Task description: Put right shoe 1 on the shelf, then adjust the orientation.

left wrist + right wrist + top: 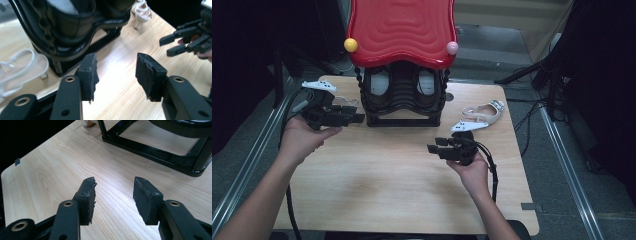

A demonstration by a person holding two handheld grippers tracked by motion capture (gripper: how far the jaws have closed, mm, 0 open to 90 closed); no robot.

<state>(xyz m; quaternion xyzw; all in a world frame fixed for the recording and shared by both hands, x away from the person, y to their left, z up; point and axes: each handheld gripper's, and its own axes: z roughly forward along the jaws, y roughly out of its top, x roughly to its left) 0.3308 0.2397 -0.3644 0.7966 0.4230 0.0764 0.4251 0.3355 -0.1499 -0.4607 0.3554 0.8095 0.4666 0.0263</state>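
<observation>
**Two empty grippers, a sandal on each side of the rack**

The left gripper (357, 114) is released, jaws apart with nothing between them, aimed across the table (402, 200). The clear sandal (17, 67) lies just beside it, on its left, touching the foot of the black rack (402, 97). The right gripper (434, 145) is also released and empty. The white sandal (479, 116) lies beyond it, long axis slanting across the table. The left hand looks nearer its sandal, with the rack's leg crowding that reach.
</observation>
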